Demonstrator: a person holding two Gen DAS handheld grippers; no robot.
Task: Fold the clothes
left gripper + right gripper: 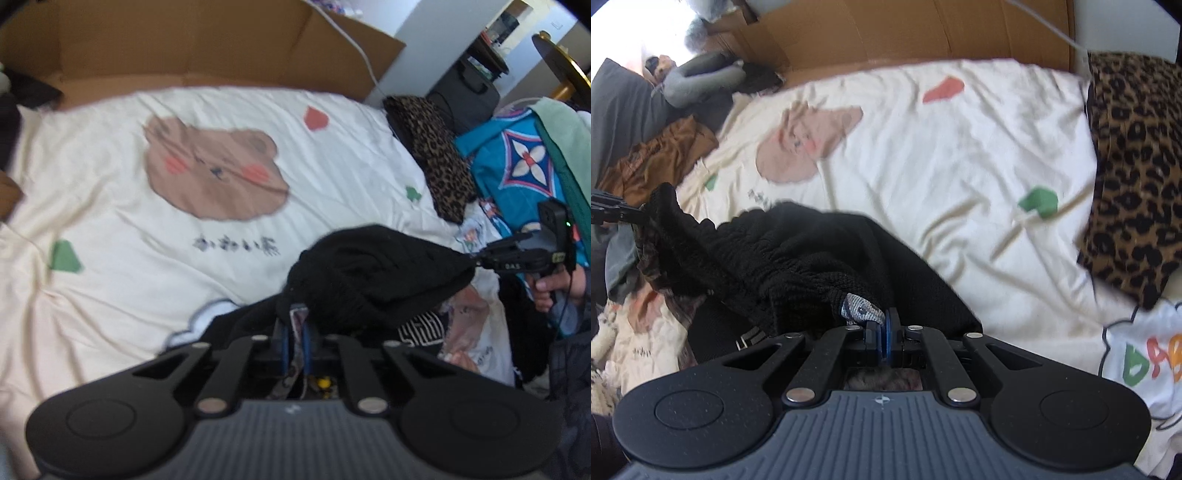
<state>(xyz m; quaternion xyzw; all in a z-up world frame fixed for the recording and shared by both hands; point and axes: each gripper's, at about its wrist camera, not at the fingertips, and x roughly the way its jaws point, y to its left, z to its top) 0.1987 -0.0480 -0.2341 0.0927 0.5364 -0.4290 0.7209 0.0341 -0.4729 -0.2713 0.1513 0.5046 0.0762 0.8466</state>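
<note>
Black knit garment (373, 273) hangs above the cream bedspread (110, 192), one end pinched in the left gripper (295, 325), the other clamped by the right gripper (476, 260). From the right wrist, the right gripper (886, 325) is closed tight on the garment (798, 258), which stretches to the left gripper (639, 214).

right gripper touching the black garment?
Touching. The right wrist view shows the right gripper with jaws shut on the black garment; the left wrist view shows its tip pinching the cloth.
</note>
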